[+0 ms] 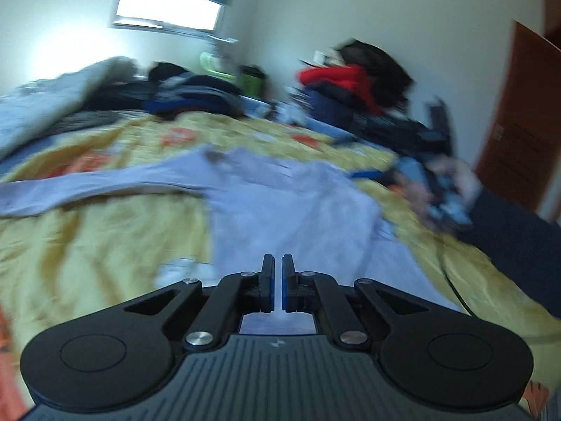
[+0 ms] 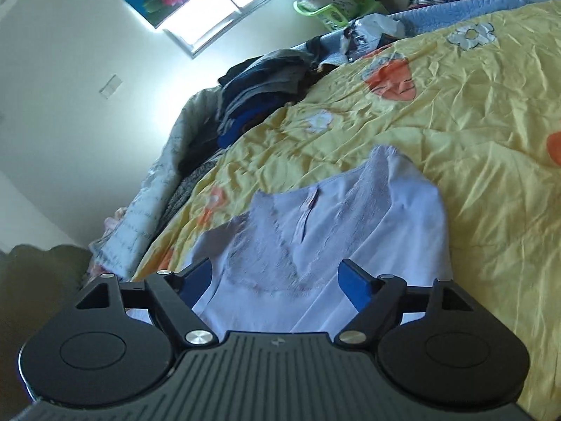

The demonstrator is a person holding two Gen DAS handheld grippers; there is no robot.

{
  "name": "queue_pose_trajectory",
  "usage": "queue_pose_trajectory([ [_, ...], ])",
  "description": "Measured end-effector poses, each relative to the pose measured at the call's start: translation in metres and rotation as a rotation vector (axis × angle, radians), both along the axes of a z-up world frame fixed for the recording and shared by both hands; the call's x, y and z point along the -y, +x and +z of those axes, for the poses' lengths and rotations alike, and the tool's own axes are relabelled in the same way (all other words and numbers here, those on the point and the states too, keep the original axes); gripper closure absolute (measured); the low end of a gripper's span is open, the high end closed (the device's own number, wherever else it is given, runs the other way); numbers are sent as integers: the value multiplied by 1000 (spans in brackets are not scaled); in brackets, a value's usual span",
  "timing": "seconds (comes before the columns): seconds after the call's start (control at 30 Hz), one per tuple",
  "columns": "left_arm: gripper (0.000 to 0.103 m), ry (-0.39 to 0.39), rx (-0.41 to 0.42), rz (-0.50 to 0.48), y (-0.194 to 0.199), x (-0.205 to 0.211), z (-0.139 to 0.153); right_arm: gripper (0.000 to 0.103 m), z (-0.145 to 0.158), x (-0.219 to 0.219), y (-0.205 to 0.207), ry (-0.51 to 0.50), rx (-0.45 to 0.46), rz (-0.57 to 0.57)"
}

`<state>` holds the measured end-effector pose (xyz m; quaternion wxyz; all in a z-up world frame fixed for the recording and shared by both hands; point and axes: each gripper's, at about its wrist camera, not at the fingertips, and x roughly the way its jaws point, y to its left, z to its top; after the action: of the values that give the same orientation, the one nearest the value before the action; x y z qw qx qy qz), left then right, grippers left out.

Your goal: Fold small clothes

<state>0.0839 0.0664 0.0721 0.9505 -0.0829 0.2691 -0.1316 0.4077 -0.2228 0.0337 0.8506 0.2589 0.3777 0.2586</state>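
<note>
A small lavender long-sleeved top (image 1: 280, 196) lies on the yellow flowered bedspread (image 1: 98, 238), one sleeve stretched to the left. My left gripper (image 1: 277, 263) hovers above its near hem, jaws nearly closed with a thin gap and nothing between them. In the right wrist view the top (image 2: 350, 217) shows its lace neckline and pink label. My right gripper (image 2: 277, 273) is wide open just above the neckline, empty. The right gripper (image 1: 441, 189) also shows, blurred, in the person's hand in the left wrist view.
Piles of dark clothes (image 1: 196, 94) and a red garment (image 1: 336, 80) sit at the far side of the bed. A green basket (image 2: 326, 10) stands near the window. A grey quilt (image 2: 154, 193) lies along the bed's edge. A brown door (image 1: 519, 119) is at right.
</note>
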Motion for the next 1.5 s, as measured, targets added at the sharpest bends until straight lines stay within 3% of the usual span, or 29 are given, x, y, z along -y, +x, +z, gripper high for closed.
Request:
queue_pose_trajectory([
  [0.13, 99, 73, -115, -41, 31, 33, -39, 21, -14, -3, 45, -14, -72, -72],
  [0.27, 99, 143, -141, -23, 36, 37, -59, 21, -34, 2, 74, -49, -100, -148],
  [0.33, 99, 102, -133, -19, 32, 32, -63, 27, -46, 11, 85, -51, -142, -187],
  [0.4, 99, 41, -154, -5, 34, 24, -65, 28, -56, 24, 88, 37, -138, -192],
  [0.47, 98, -9, -169, 5, 36, 19, -66, 29, -58, 28, 89, 61, -145, -189],
  [0.57, 98, -6, -146, 0, 34, 19, -67, 32, -44, 18, 84, -30, -162, -212],
  [0.67, 92, -43, -145, 27, 25, 14, -58, 27, -20, 4, 45, 49, -86, -101],
  [0.7, 74, -49, -132, 26, 21, 12, -55, 23, -14, -3, 28, 71, -72, -32],
  [0.73, 35, -48, -110, 30, 15, 10, -52, 21, -10, -11, 10, 75, -63, 34],
  [0.77, 14, -39, -95, 42, 11, 10, -50, 21, -9, -20, -7, 59, -56, 90],
  [0.8, 1, -25, -67, 62, 6, 10, -50, 21, -10, -29, -23, 30, -52, 132],
  [0.87, 2, 9, -62, 52, 4, 12, -52, 21, -17, -44, -48, -32, -45, 199],
  [0.93, 2, 34, -139, 43, 12, 15, -63, 21, -26, -58, -66, -124, -33, 249],
  [1.0, 2, 61, -124, 48, 11, 16, -69, 21, -38, -64, -75, -175, -11, 254],
  [1.1, 2, 132, -111, 30, 9, 24, -72, 20, -45, -58, -84, -120, 50, 237],
  [1.2, 2, 144, -88, 27, 3, 23, -74, 18, -51, -50, -87, -65, 78, 217],
  [1.3, 2, 46, -55, 85, -1, 2, -61, 18, -56, -46, -95, -42, 125, 213],
  [1.37, 2, 5, 25, 173, 1, -28, -38, 17, -56, -45, -96, -37, 131, 208],
  [1.43, 1, -65, 87, 322, 12, -72, -18, 16, -57, -43, -96, -15, 131, 201],
  [1.5, 1, -201, 94, 497, 29, -128, -9, 16, -59, -42, -95, 3, 131, 195],
])
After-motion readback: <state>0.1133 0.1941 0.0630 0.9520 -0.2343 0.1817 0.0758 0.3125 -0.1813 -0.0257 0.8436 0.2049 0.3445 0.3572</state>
